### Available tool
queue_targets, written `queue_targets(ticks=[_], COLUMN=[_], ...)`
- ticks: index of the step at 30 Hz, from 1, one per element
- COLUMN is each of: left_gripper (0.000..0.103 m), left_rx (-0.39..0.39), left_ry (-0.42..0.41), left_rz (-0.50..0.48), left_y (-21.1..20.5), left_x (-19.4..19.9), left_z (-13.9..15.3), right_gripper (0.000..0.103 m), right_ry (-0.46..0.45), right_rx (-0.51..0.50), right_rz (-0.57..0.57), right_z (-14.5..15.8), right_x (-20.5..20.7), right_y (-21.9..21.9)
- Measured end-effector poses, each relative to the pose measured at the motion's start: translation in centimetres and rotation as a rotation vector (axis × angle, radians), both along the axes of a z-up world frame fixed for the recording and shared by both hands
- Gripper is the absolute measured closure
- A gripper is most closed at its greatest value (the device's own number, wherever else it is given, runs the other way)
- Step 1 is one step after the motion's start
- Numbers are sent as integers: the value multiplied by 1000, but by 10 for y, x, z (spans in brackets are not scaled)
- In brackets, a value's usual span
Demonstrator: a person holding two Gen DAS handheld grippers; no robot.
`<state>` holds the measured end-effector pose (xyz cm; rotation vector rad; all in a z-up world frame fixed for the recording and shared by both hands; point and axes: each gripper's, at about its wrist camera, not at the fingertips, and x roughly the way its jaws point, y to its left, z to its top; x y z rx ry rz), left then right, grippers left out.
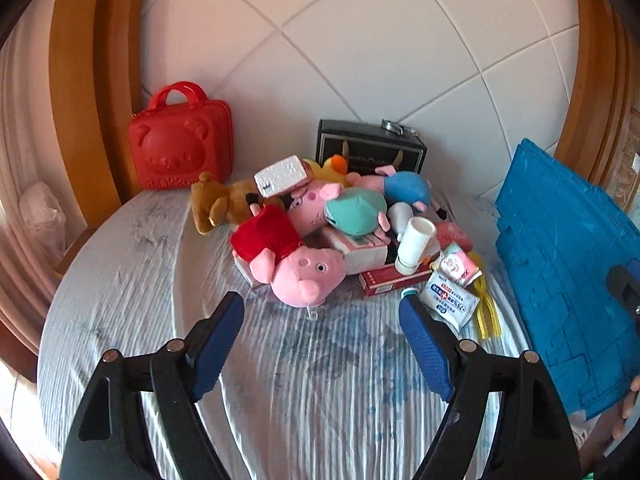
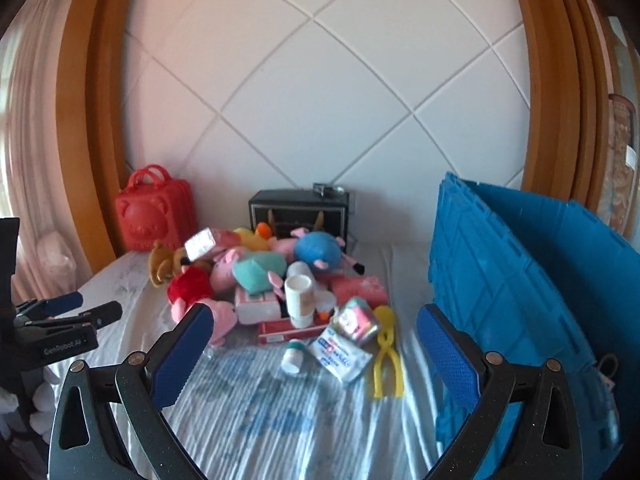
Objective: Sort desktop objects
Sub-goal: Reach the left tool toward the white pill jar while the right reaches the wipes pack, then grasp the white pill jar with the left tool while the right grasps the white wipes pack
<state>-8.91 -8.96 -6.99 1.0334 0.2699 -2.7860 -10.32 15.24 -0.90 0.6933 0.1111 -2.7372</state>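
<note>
A heap of objects lies mid-table: a pink pig plush in red (image 1: 292, 264), more pig plushes (image 1: 348, 208), a brown bear plush (image 1: 216, 204), a white cup (image 1: 414, 246), boxes (image 1: 360, 250), a wipes packet (image 1: 450, 300) and yellow tongs (image 2: 386, 356). My left gripper (image 1: 322, 316) is open and empty, just short of the pig plush. My right gripper (image 2: 312, 330) is open and empty, short of the heap (image 2: 276, 280), with a small white bottle (image 2: 292, 356) between its fingers' line. The left gripper also shows at the left of the right wrist view (image 2: 86, 308).
A blue plastic crate (image 2: 520, 300) stands at the right, also in the left wrist view (image 1: 560, 280). A red bear case (image 1: 182, 142) and a black box (image 1: 370, 148) stand against the white padded wall. A pale striped cloth (image 1: 320, 380) covers the table.
</note>
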Motion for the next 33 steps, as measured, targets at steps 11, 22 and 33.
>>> queue_targets(ticks=[11, 22, 33], left_gripper=[23, 26, 65], left_rx=[56, 3, -16], left_ry=[-158, -293, -356], left_rz=[-117, -180, -252], left_y=[41, 110, 101], left_x=[-82, -187, -215], left_z=[-96, -175, -210], right_gripper=[0, 0, 18], right_ry=[-208, -338, -350], right_rx=[78, 110, 176], right_rz=[-30, -66, -32], right_z=[-112, -192, -232], right_x=[-71, -145, -183], right_y=[4, 31, 6])
